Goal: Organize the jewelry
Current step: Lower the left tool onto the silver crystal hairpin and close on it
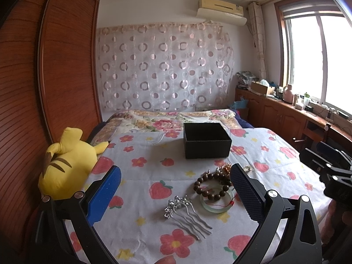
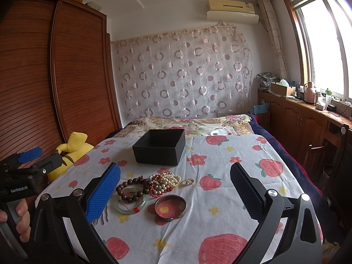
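Left gripper (image 1: pixel 176 189) hangs over the near part of the bed w/ jaws spread wide, nothing between the blue pads. Right gripper (image 2: pixel 175 187) likewise wide apart, holding nothing.

Surface: strawberry-and-flower sheet (image 2: pixel 231 176), wrinkled, spread over the bed. Jewelry sits in a loose cluster near the middle. From the left wrist view, silver hair comb (image 1: pixel 187 213) is nearest at 6 o'clock, jade bangle (image 1: pixel 216 200) just beside it at 3 o'clock, wooden bead bracelet (image 1: pixel 211 184) overlapping the bangle's far rim. In the right wrist view a metal bangle (image 2: pixel 171 206) lies at 3 o'clock of the jade one, close but apart; pearl strands (image 2: pixel 165 180) heaped w/ a red cord behind; small ring (image 2: pixel 189 181) at their 3 o'clock. Whether the pearls touch the beads, can't tell.

Past the pile, at 12 o'clock, black open box (image 1: pixel 206 140) stands upright, apart from the jewelry, inside dark.

Yellow plush (image 1: pixel 66 160) sits at the bed's 9 o'clock edge against the wooden wardrobe (image 1: pixel 66 66). Floral quilt (image 1: pixel 154 121) covers the far end. Circle-print curtain (image 1: pixel 165 66) on the back wall, AC unit (image 1: pixel 221 6) above. At 3 o'clock: window (image 2: pixel 325 44) over a low cluttered cabinet (image 2: pixel 308 118), w/ a narrow aisle between it and the bed's edge.
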